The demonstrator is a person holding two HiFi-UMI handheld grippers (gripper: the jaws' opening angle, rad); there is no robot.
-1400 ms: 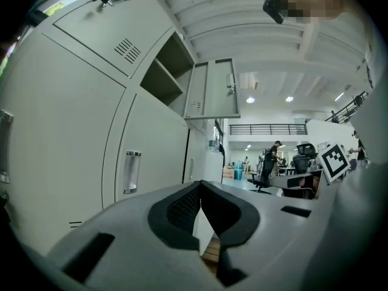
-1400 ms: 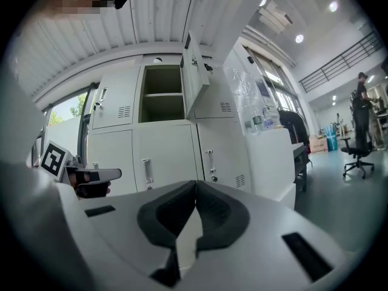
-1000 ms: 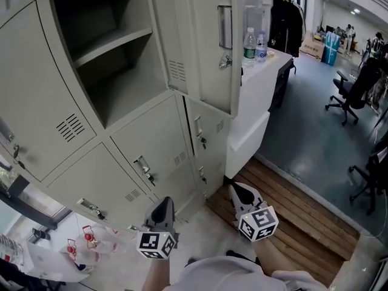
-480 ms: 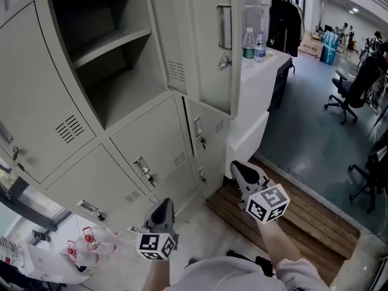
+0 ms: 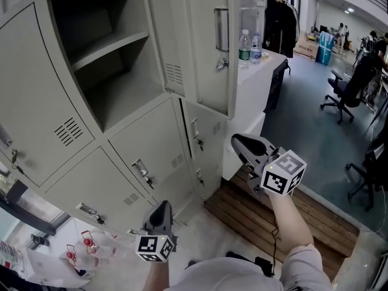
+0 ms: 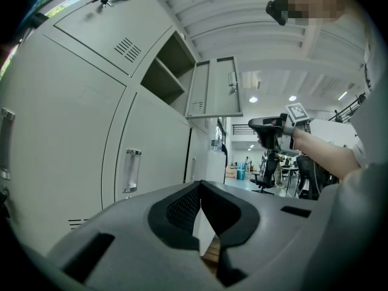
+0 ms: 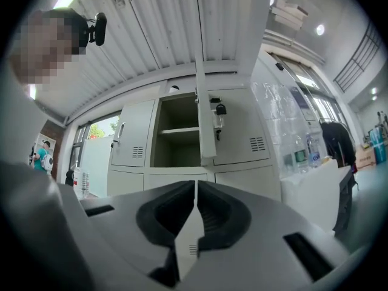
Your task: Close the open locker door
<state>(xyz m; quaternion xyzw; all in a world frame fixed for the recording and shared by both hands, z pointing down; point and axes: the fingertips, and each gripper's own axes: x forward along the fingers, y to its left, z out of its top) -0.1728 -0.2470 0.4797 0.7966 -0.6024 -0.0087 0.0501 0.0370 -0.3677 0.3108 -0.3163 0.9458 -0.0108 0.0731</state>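
Your right gripper has its jaws pressed together on nothing. It's held up below the open locker door, near it but not touching. Your left gripper is pinched closed and empty too (it sits well below the door, in front of the lower lockers). The door stands swung out from its shelved compartment, handle side facing out. Two water bottles stand on the white counter just past the door.
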